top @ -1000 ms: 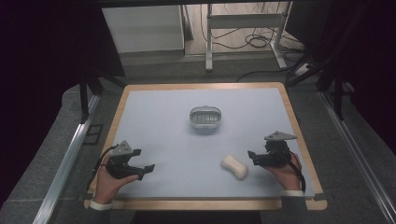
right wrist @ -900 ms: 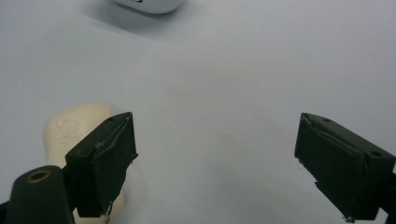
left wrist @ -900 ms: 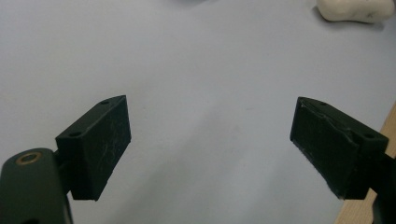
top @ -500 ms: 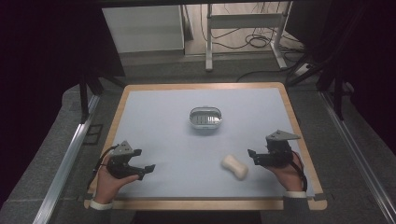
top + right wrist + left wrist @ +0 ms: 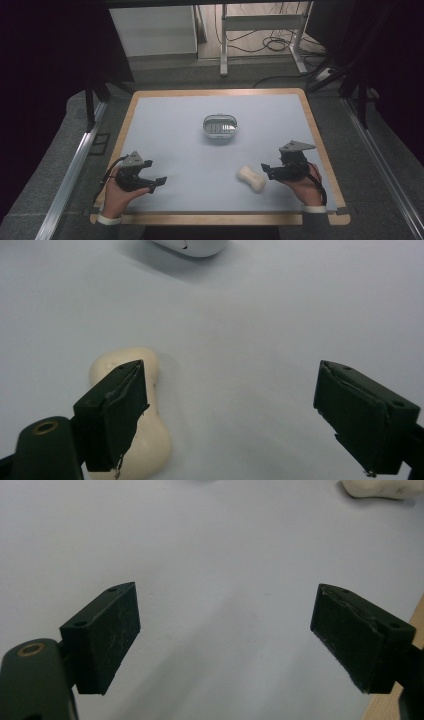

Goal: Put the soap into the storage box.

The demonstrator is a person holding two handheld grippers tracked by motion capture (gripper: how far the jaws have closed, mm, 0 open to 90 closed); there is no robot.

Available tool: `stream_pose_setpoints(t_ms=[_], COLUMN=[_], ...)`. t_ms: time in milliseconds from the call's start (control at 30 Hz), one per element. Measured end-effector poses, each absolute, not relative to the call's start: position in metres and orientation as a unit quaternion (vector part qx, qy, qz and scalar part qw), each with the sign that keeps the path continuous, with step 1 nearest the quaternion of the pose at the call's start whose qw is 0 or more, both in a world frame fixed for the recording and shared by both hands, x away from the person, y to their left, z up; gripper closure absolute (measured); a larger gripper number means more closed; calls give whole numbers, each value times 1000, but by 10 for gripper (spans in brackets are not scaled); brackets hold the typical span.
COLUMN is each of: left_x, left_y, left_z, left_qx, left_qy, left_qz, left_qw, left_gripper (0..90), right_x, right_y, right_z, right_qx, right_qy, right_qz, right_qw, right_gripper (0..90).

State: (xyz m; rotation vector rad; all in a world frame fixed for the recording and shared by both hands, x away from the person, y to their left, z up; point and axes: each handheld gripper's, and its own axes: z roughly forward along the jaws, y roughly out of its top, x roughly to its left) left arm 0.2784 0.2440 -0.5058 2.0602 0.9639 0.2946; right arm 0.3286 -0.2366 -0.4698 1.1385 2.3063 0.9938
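Item: soap bar (image 5: 251,178), cream, waisted in shape. Location: lying flat on the pale surface (image 5: 175,135), near the front edge, just left of the right gripper (image 5: 265,169). In the right gripper view the bar (image 5: 131,416) lies partly behind the left finger.

Right gripper: fingers released, spread wide, holding nothing. Position unchanged over the last second, apart from a slight settling of the hand.

Left gripper (image 5: 159,181): fingers released, empty, resting at the front left, well apart from the bar; likewise unchanged.

Soap dish (image 5: 220,127): mid-surface, beyond the bar, apart from both grippers.

Assessment: no grasp begun; the right gripper appears poised for the pick-up.
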Motion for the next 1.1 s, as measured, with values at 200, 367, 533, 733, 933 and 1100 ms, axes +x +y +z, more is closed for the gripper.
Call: stream_pose_setpoints(t_ms=[200,367,533,733,933,1100], left_x=[277,277,276,274,274,274], left_y=[247,248,247,247,247,246], left_z=[-503,-503,-503,-499,-499,-500], left_qx=[816,815,816,816,817,816], left_qy=[385,385,382,378,379,380], left_qz=[121,121,117,122,122,122], left_qw=[414,416,417,419,418,418], left_gripper=[130,130,129,129,129,129], right_x=[328,331,331,329,327,330], right_y=[-226,-219,-205,-190,-181,-175], right_z=[-470,-472,-472,-471,-477,-481], right_qx=[395,389,374,349,334,328], right_qy=[831,839,858,881,897,905], right_qz=[344,336,305,281,259,244], right_qw=[189,177,173,154,127,116], right_gripper=[143,156,164,186,202,216])
